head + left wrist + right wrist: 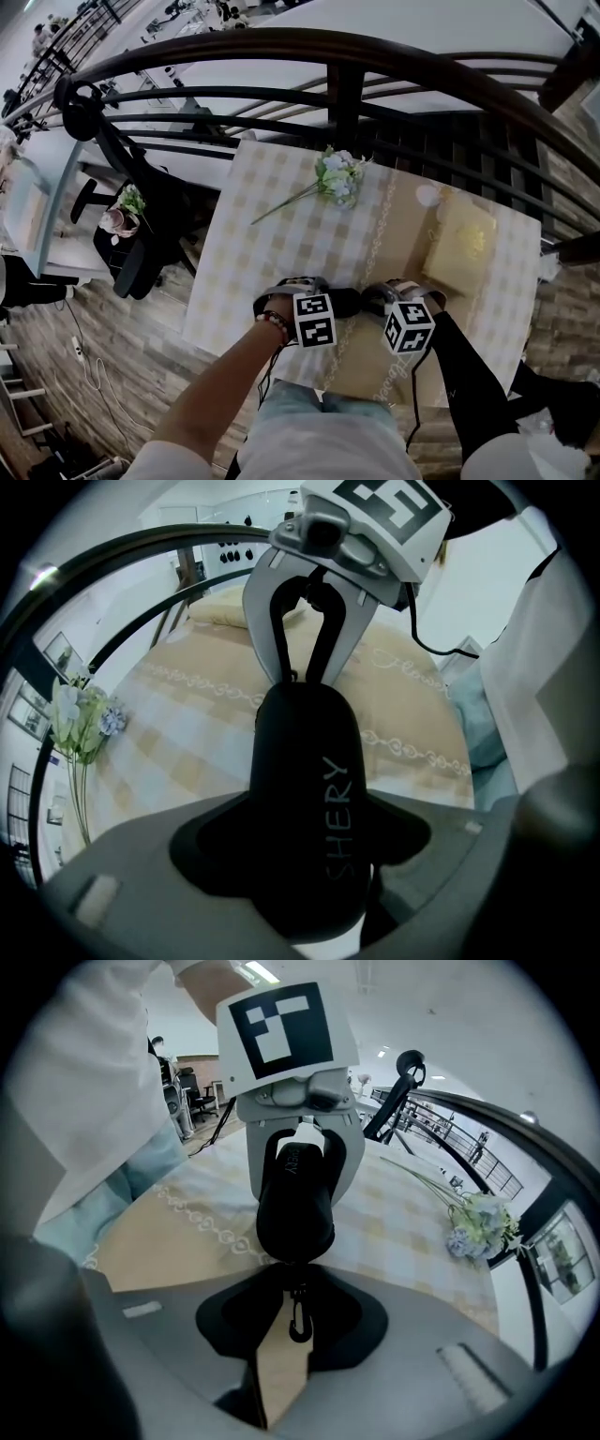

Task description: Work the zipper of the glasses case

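Left claw (307,832) clamps the glasses case (305,747); facing right claw (292,1321) pinches its zipper pull (298,1309).

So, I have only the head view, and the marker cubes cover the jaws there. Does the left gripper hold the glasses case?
Observer: Yes, the left gripper is shut on the black glasses case.
Operator: And the other one?
Observer: The right gripper is shut on the zipper pull, at the case's far end.
Operator: Any print on the case?
Observer: Yes, pale lettering runs along its length.
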Demonstrator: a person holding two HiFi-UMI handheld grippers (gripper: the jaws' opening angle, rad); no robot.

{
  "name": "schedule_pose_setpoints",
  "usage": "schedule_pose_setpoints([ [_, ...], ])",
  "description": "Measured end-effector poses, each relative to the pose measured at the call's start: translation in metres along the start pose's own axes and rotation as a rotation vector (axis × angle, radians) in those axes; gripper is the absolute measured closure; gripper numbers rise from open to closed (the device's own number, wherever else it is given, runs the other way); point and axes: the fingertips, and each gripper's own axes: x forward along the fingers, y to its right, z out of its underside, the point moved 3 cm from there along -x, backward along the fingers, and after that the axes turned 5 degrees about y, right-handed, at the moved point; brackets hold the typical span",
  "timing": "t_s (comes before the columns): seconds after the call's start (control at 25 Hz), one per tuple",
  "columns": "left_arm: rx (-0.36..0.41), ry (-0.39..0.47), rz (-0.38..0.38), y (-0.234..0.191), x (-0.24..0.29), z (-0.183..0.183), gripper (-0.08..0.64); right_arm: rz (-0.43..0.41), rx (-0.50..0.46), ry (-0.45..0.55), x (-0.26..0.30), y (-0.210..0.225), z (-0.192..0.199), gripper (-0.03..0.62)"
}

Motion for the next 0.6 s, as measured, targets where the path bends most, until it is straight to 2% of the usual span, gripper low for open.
schedule_pose_setpoints([
  [0.16, 0.002, -0.008, 0.005, 0.000, 0.001, 0.000, 0.224, 0.040, -0.016, -0.009, -0.009, -0.005, 0.001, 0.492],
  [0.32, 0.002, -0.007, 0.006, 0.000, 0.000, 0.001, 0.224, 0.074, -0.032, -0.107, -0.003, -0.004, 0.011, 0.487],
  [0.36, 0.001, -0.006, 0.005, 0.000, 0.001, 0.001, 0.224, 0.086, -0.029, -0.117, -0.003, -0.003, 0.013, 0.461],
  [0.44, 0.001, -0.006, 0.004, 0.000, 0.001, 0.000, 0.224, 0.095, 0.014, -0.080, -0.006, -0.002, 0.008, 0.445],
  [0.6, 0.001, -0.006, 0.004, 0.000, 0.000, 0.000, 0.224, 0.069, 0.022, -0.043, -0.002, -0.004, 0.000, 0.488],
])
